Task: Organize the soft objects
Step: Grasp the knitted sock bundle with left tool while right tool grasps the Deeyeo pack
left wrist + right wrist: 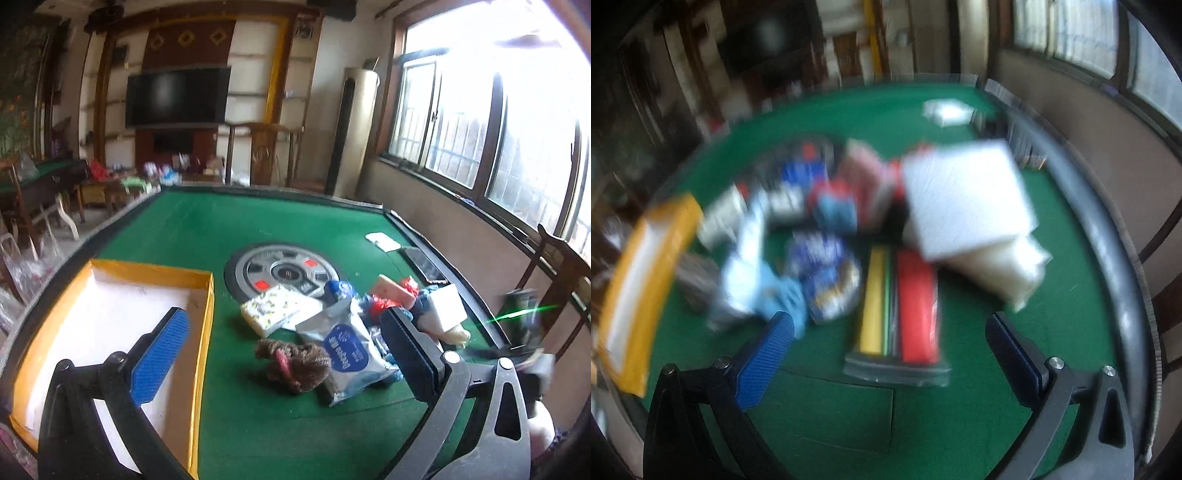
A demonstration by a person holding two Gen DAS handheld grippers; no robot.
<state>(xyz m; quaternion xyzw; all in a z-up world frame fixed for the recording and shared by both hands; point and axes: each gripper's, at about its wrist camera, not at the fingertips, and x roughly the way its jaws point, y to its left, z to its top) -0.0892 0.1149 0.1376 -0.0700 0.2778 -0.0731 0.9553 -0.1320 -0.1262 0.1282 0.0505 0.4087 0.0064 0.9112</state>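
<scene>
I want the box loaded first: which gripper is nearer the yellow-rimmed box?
Left. The left gripper has one finger over the yellow-rimmed box; the right gripper sits by the pile, box off to its left.

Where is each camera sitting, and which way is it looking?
Left wrist: sits on the left gripper, looking across the green table at the yellow box, the pile of soft things and a TV on the far wall; both its open blue fingers show.
Right wrist: sits on the right gripper, looking down at the pile, blurred by motion; a white foam block is clearest; its open fingers show.
Shared: the table, the yellow box, the foam block and the windows.
</scene>
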